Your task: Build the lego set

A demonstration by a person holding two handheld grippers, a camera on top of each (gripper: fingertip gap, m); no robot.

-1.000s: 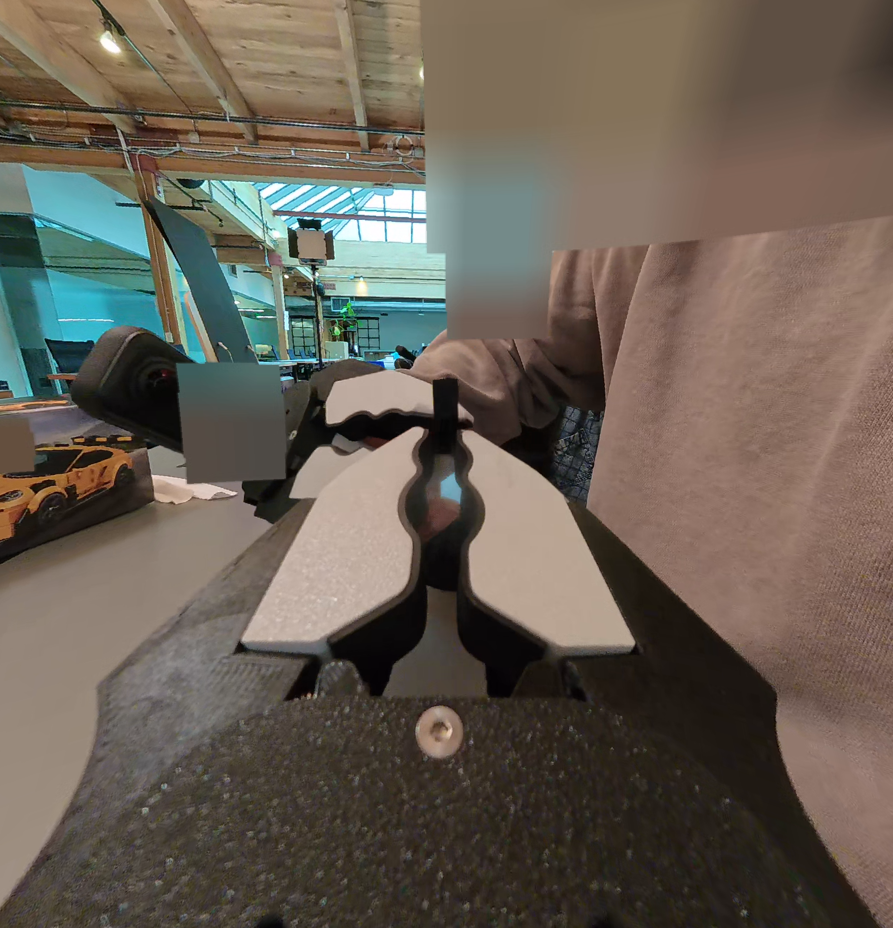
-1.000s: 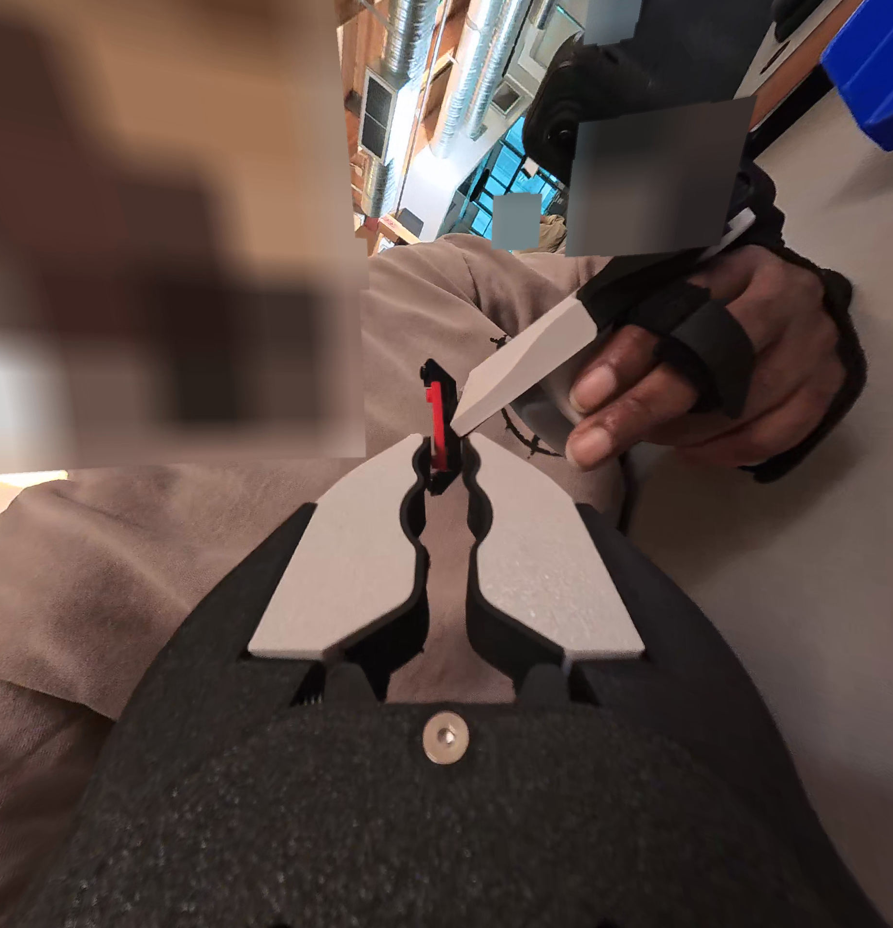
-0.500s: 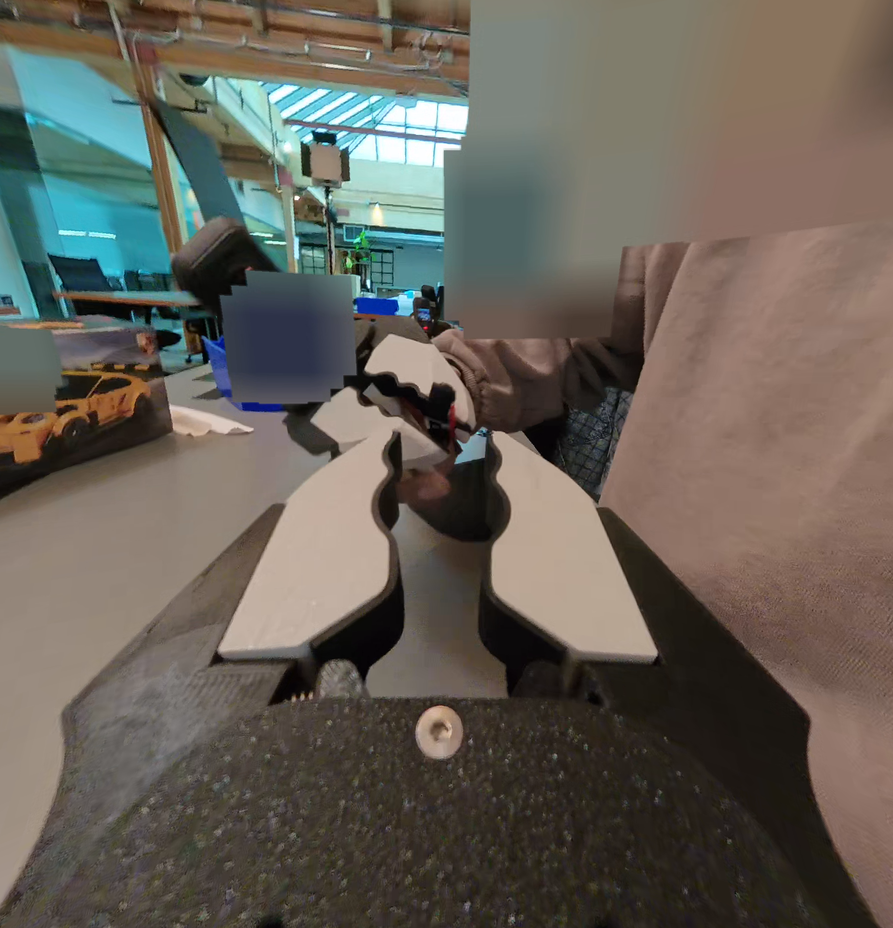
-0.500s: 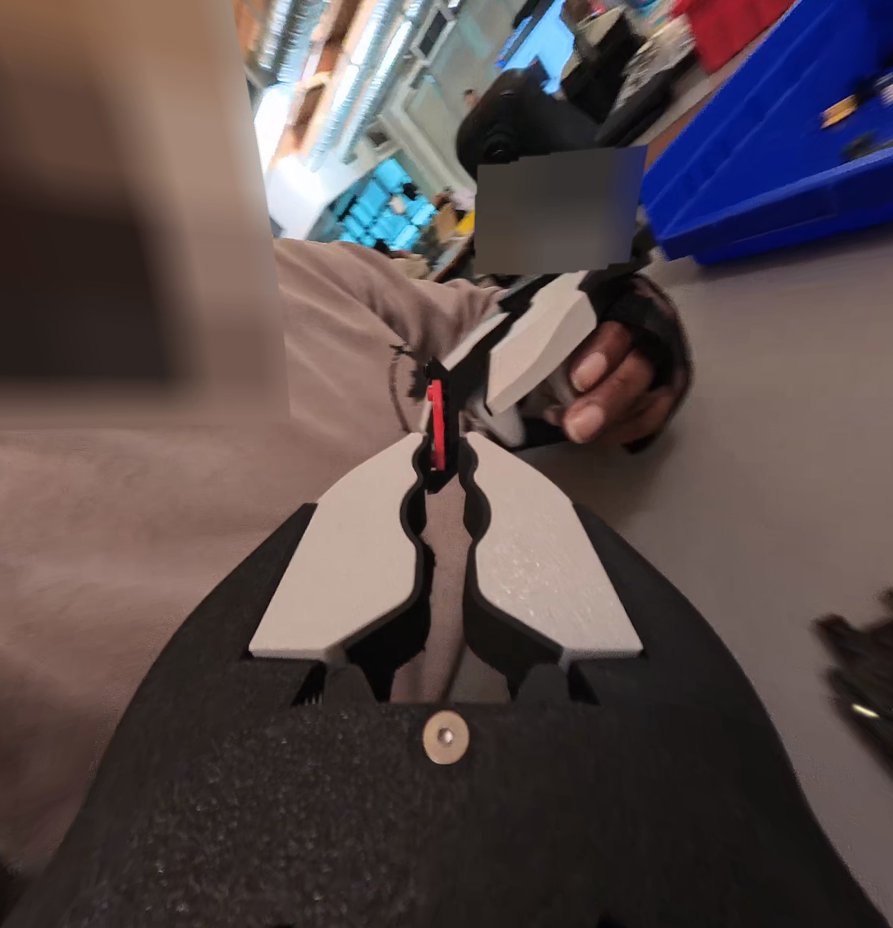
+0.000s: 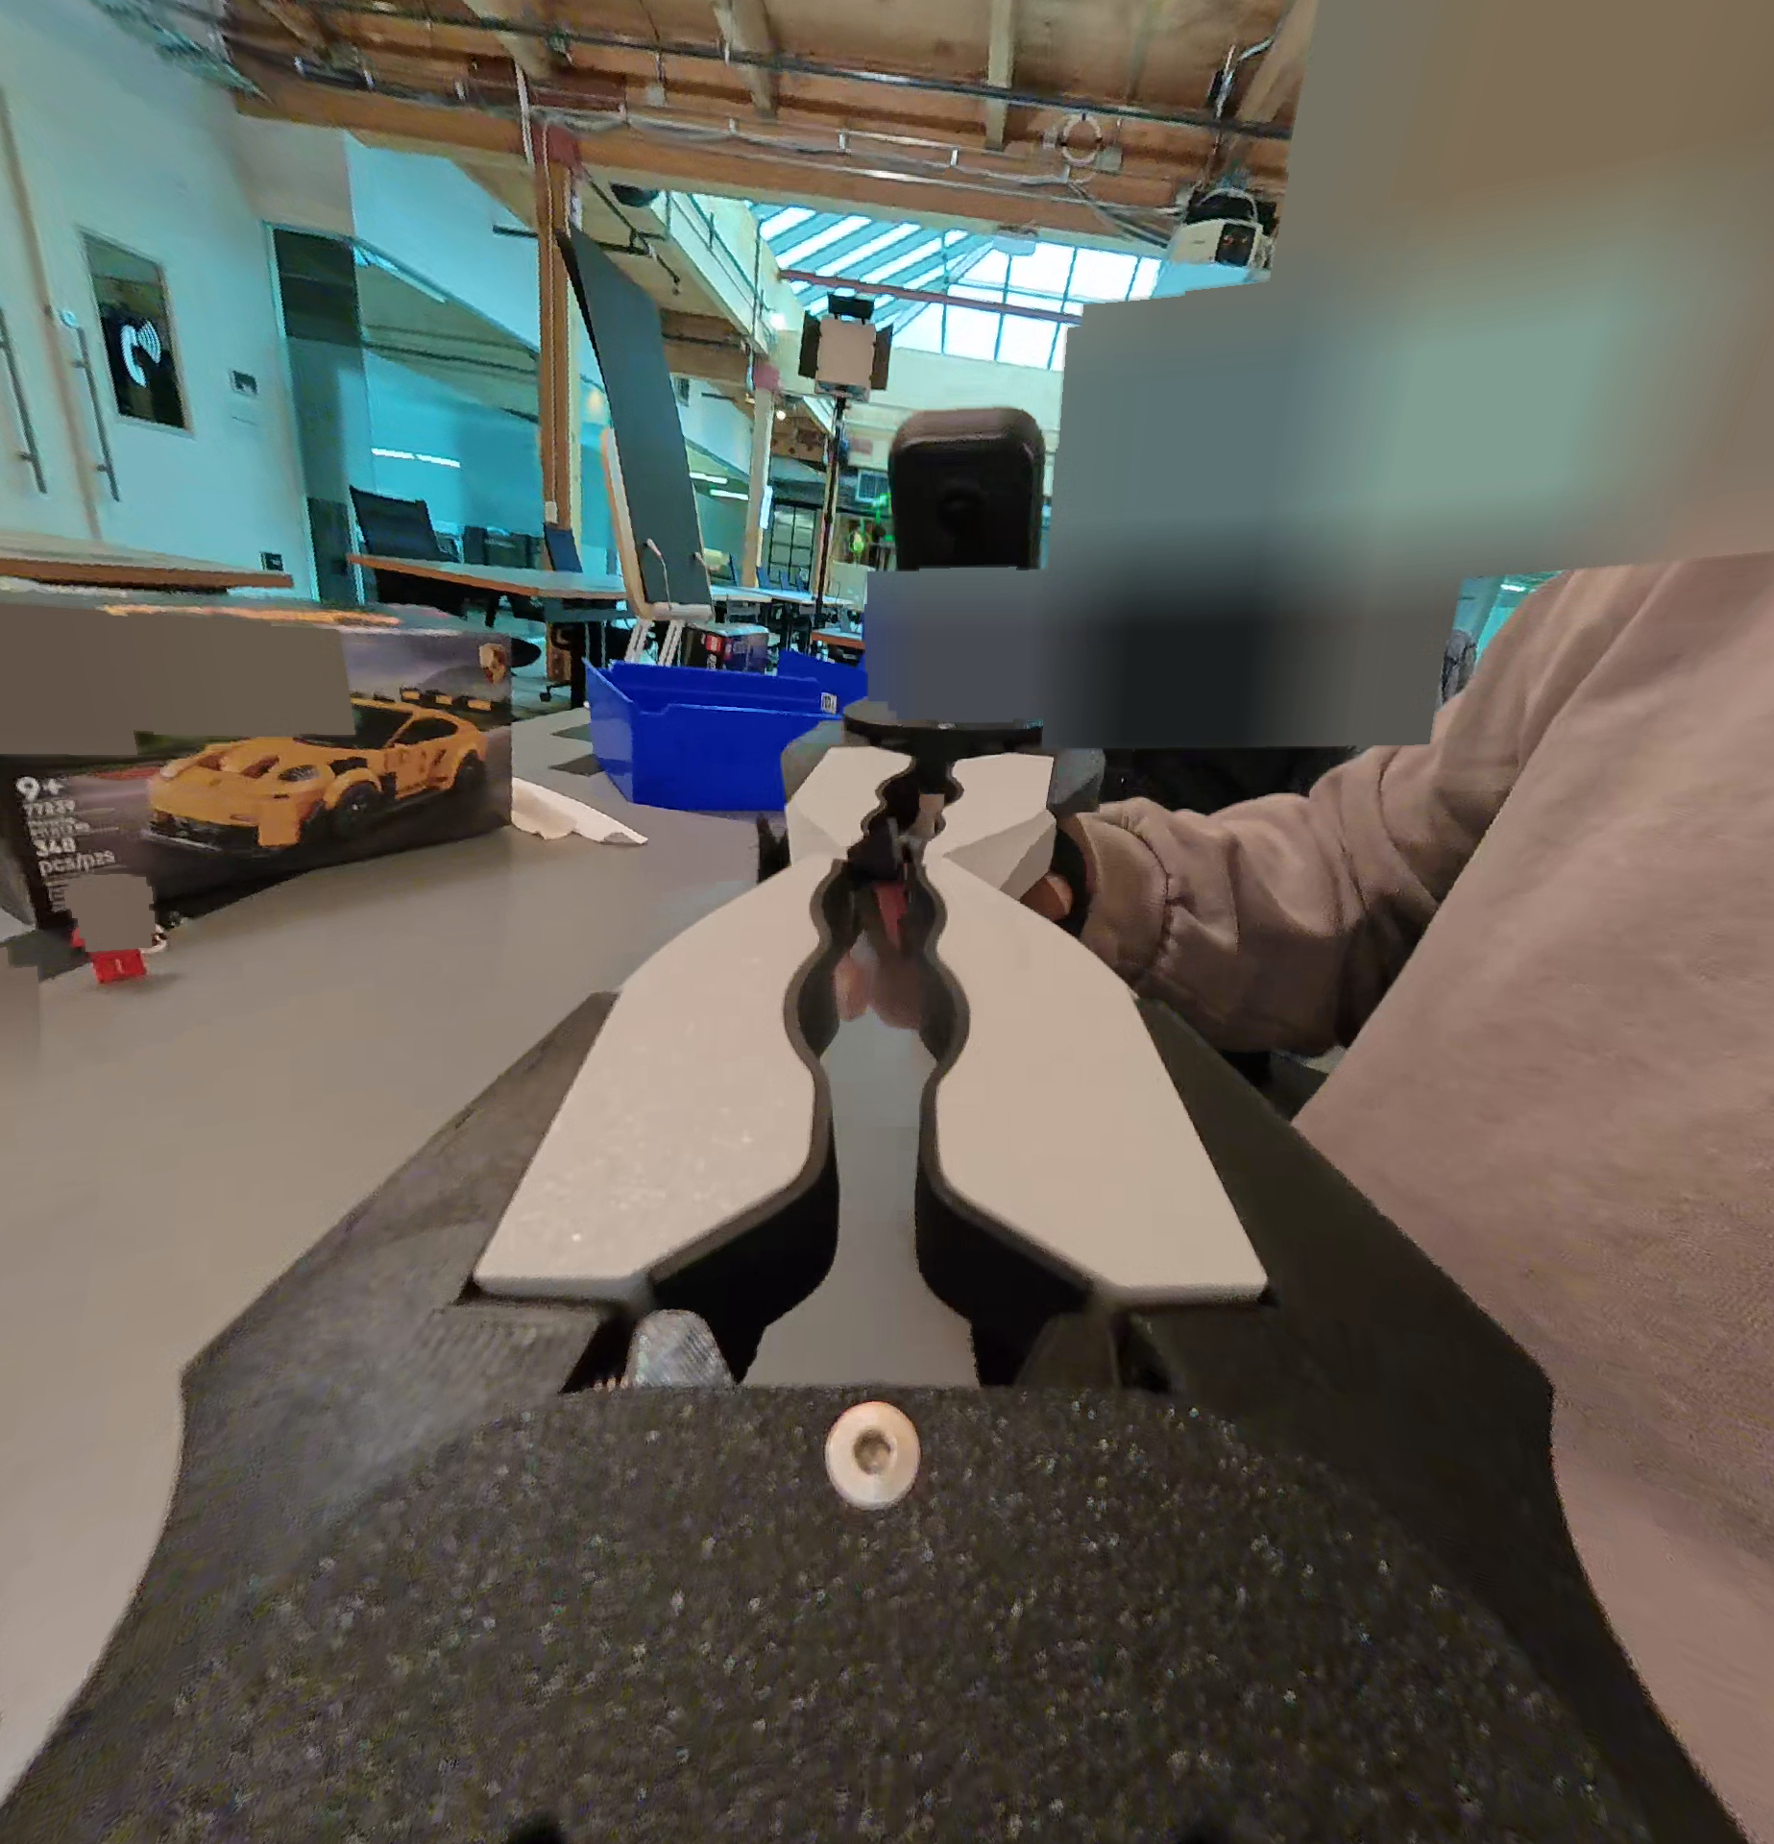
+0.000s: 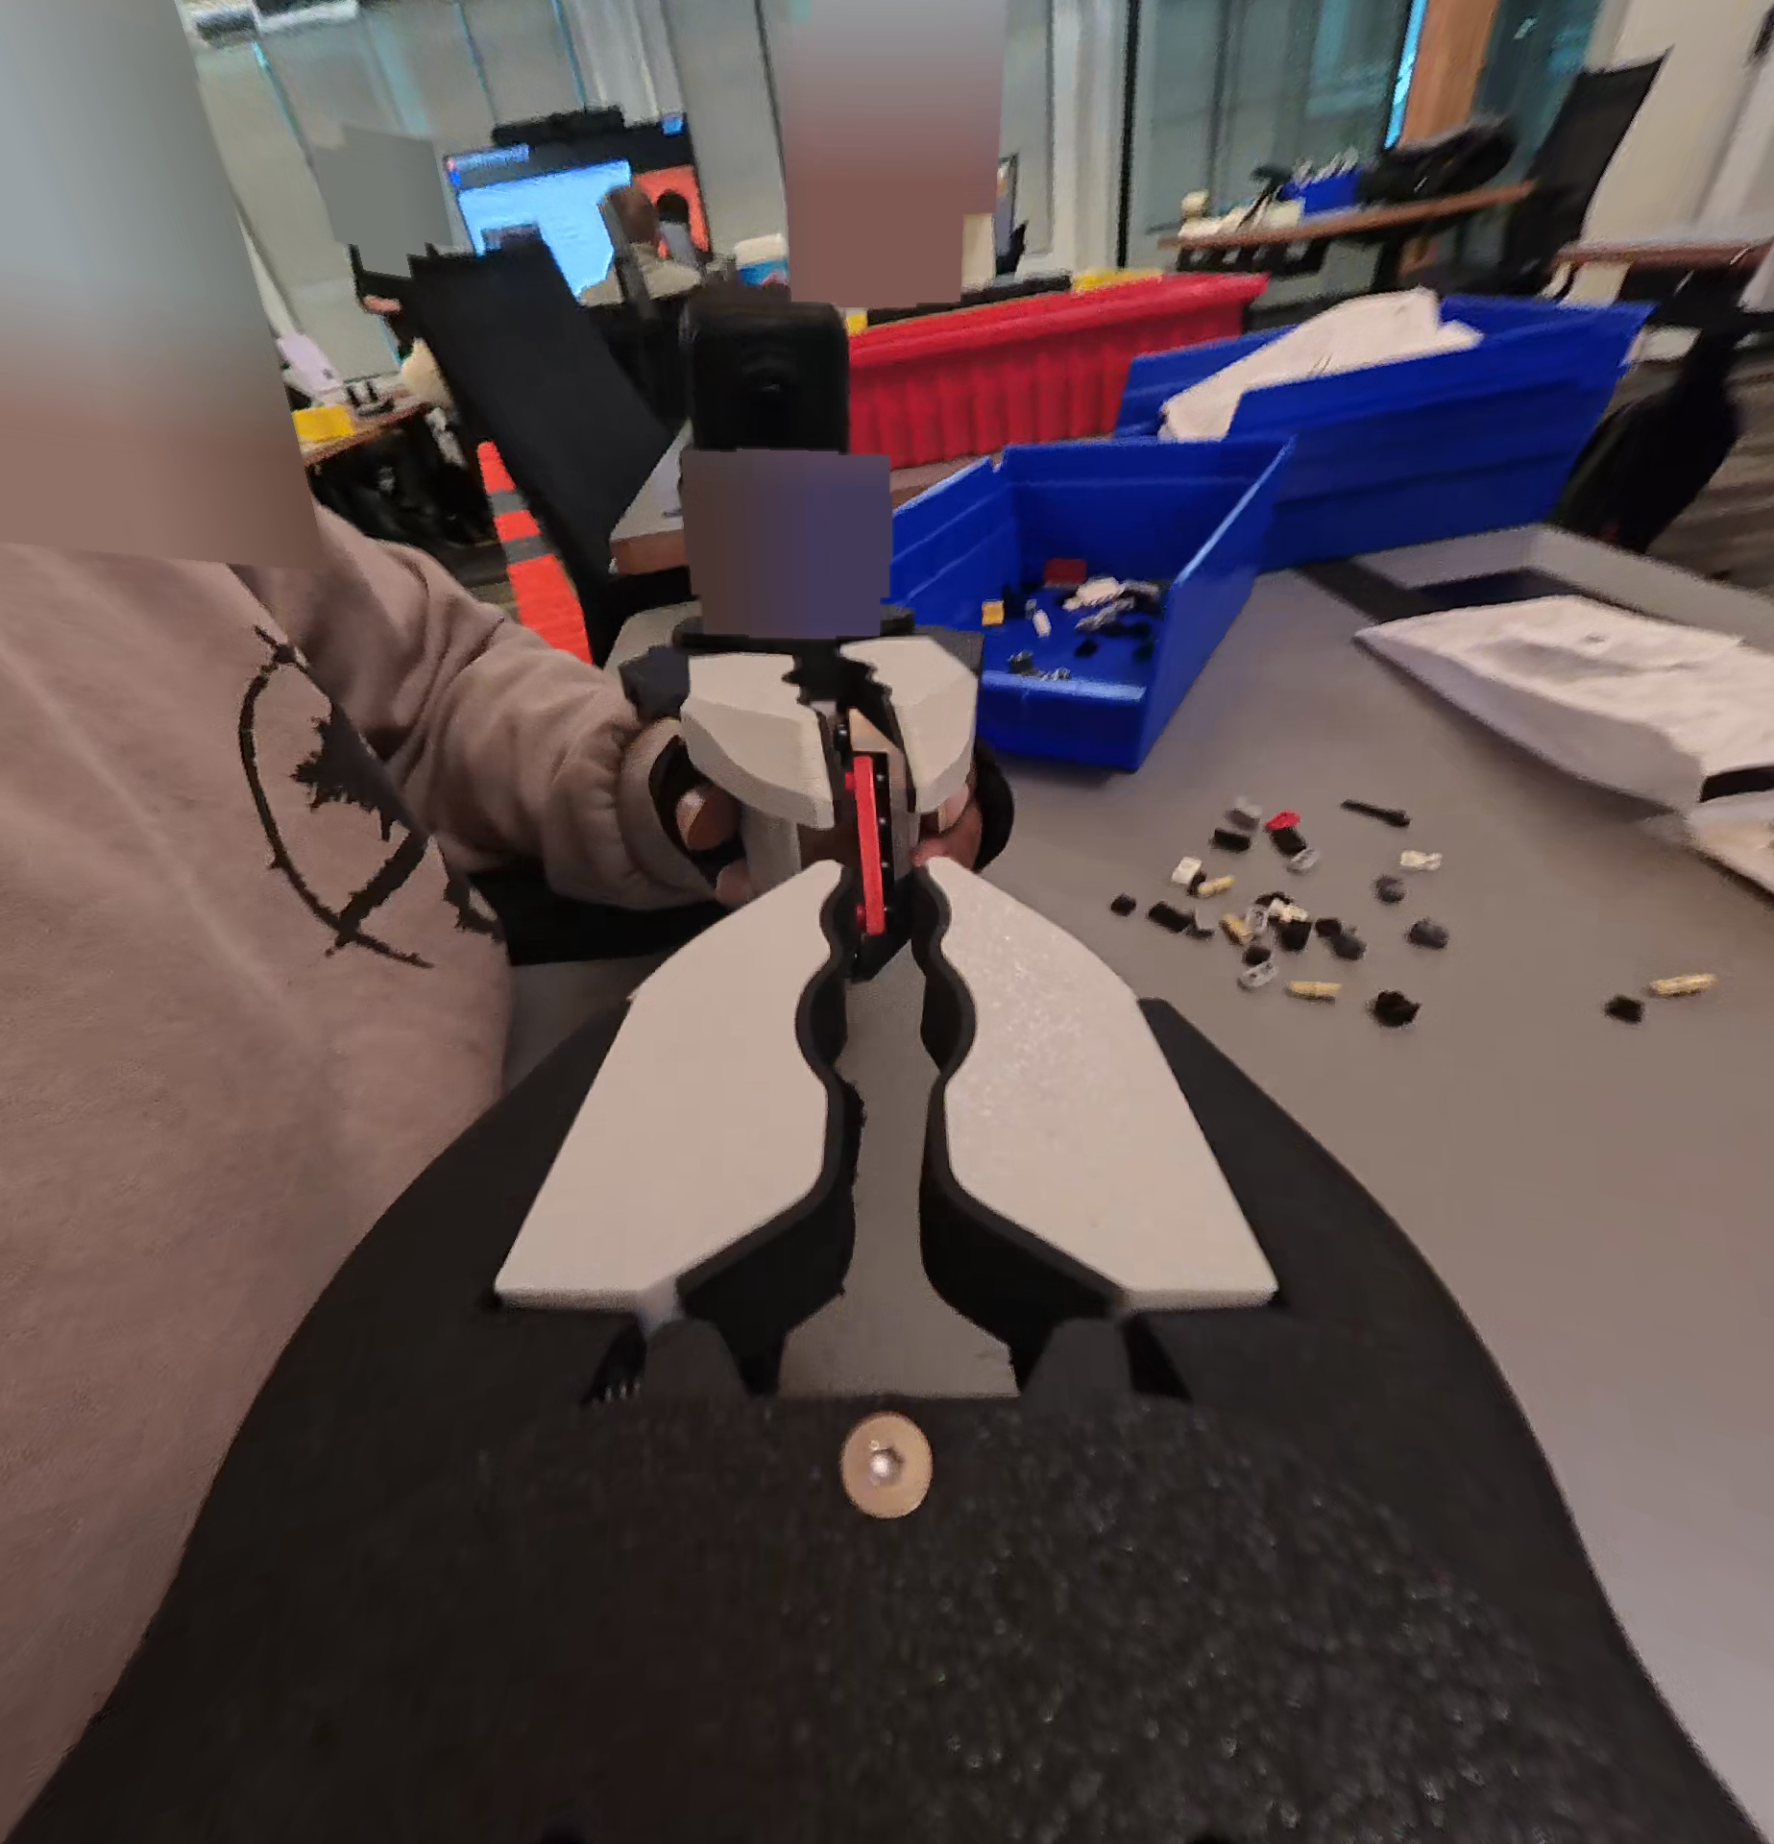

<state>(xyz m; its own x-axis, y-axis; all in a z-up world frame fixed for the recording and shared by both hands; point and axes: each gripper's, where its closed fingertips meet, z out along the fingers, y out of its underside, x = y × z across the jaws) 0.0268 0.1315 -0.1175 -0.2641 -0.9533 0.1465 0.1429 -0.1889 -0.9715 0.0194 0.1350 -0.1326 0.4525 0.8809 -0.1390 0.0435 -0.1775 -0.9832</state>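
Both grippers meet nose to nose above the table; right gripper clamps the red-and-black lego piece, left gripper closes on its far end, steadying the join; loose bricks wait at 2 o'clock

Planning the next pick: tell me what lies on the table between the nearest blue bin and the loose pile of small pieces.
In the right wrist view, only bare grey table separates the blue bin from the loose pieces.
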